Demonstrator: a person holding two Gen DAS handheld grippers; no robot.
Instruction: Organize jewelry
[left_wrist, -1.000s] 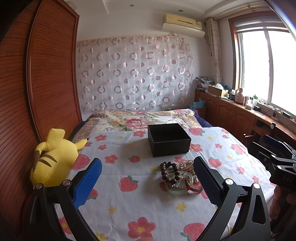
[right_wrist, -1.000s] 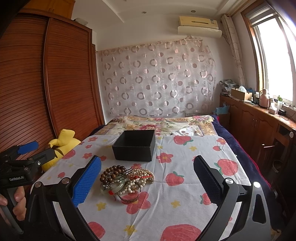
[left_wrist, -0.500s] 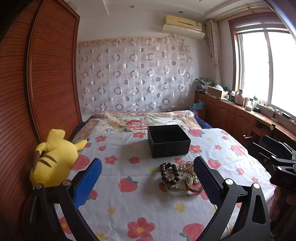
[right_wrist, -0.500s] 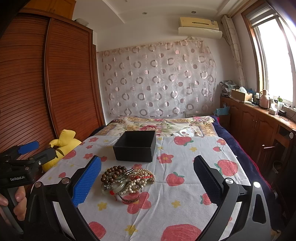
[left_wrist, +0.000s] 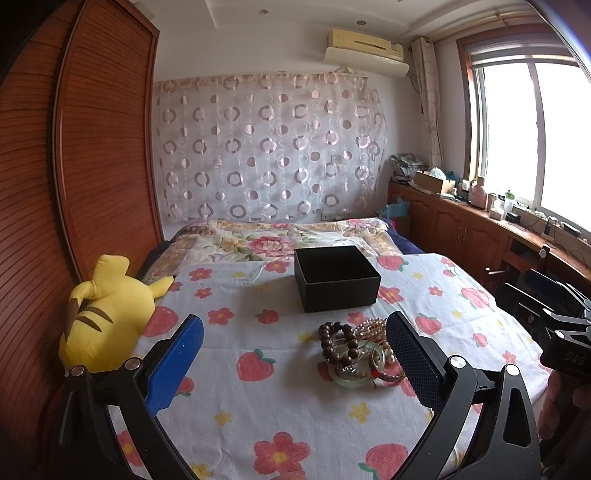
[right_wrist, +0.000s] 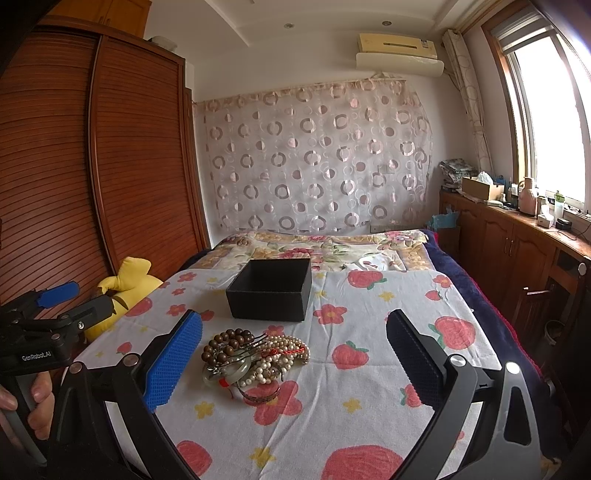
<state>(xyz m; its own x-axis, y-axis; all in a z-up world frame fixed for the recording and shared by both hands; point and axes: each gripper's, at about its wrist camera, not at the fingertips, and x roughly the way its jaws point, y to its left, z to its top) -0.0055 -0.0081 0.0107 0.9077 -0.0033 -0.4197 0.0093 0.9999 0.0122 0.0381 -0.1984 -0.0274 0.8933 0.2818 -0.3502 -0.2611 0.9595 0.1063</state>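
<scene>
1. My left gripper (left_wrist: 294, 354) and my right gripper (right_wrist: 294, 356) both hang above the bed (right_wrist: 369, 376) with jaws spread wide and nothing between them.
2. The jewelry pile (right_wrist: 251, 356) lies around the middle of the bed, on the strawberry-print sheet, just on my side of the open black box (right_wrist: 271, 290) and apart from it. In the left view the pile (left_wrist: 356, 350) sits close to my right-hand finger.
3. I judge the pile light but awkward: strands of dark wooden beads (right_wrist: 225, 343), pearls (right_wrist: 280, 349) and a red cord look tangled together, so lifting one may drag others.
4. The pale green bangle (left_wrist: 354, 371) looks stiff, smooth and likely brittle; I would pinch across its rim, gently.
5. Bead strands are limp and slippery; I would take a bunched loop of the wooden beads at the pile's top.
6. The soft bedding gives under pressure, so closing low on the sheet risks catching cloth.
</scene>
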